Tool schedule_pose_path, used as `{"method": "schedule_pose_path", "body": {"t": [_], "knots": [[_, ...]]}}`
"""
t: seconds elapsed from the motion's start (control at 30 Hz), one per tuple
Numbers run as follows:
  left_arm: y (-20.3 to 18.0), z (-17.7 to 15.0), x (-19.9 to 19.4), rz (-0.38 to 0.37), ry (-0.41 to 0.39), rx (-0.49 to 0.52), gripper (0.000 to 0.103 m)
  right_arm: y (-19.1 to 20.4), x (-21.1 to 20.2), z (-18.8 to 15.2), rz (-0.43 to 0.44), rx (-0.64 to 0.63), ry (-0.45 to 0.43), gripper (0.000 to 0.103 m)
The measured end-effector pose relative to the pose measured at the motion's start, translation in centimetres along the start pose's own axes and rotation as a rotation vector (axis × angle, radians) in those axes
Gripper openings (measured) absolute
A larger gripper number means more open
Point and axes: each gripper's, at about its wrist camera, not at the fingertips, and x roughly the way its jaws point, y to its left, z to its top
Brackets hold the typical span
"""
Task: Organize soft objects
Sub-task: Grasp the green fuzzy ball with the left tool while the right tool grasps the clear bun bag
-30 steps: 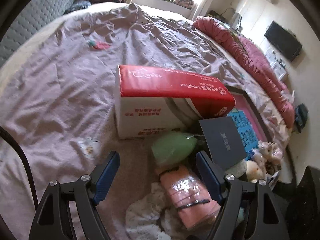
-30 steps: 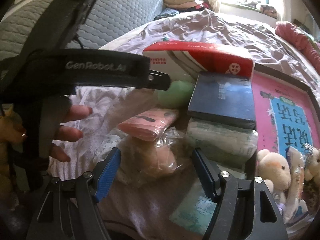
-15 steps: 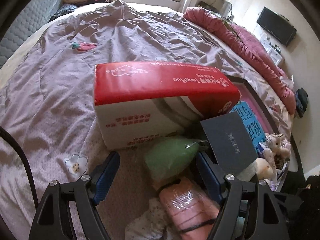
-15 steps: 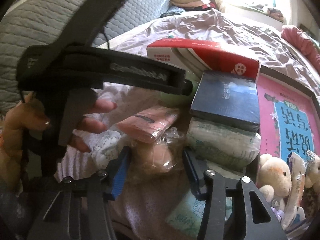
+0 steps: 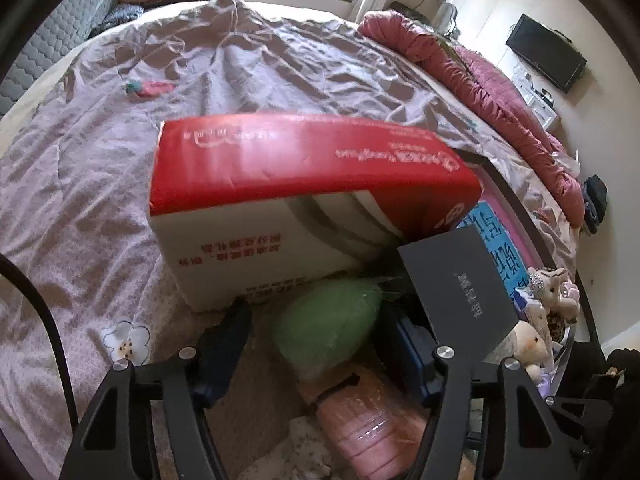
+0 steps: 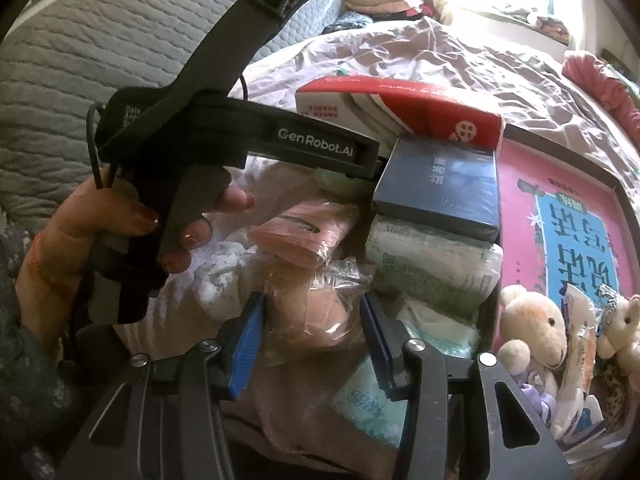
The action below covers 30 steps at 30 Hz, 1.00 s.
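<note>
In the left wrist view, my left gripper (image 5: pixel 316 336) has its jaws around a light green soft roll (image 5: pixel 326 322) lying on the bed below the red and white tissue box (image 5: pixel 296 200); the pads look close to its sides. A pink wrapped roll (image 5: pixel 368 428) lies just behind it. In the right wrist view, my right gripper (image 6: pixel 312 328) has its blue pads against a peach soft bundle in clear plastic (image 6: pixel 316 316). The pink roll (image 6: pixel 304 236) lies beyond it. The left gripper's body (image 6: pixel 240 140) crosses the upper left.
A dark blue box (image 6: pixel 440 184) rests on a green tissue pack (image 6: pixel 428 268). A pink book in a black tray (image 6: pixel 568 224), small teddy bears (image 6: pixel 532 328) and a white cloth (image 6: pixel 220 276) lie around. The mauve bedsheet (image 5: pixel 200 80) spreads beyond the tissue box.
My left gripper moved forward over the green roll and its jaws narrowed. My right gripper closed from wide open onto the plastic-wrapped peach bundle.
</note>
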Motion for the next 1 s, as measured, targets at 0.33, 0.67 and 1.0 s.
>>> {"method": "schedule_pose_path", "body": {"t": [0.33,0.67,1.0], "knots": [[-0.7,-0.4,-0.1,0.009,-0.023,0.043,0.047,-0.3,1.3,0.3,0.004,-0.012,0.026,0.052],[-0.6,-1.2,-2.3,0.032,-0.045,0.014,0.045,-0.8,-1.0,0.0,0.044,0.024,-0.029,0.047],[0.2,-3.0,-4.7,0.053,-0.049,-0.032,0.045,0.3,-3.6,-0.4,0.054,-0.009,-0.068,0.047]]}}
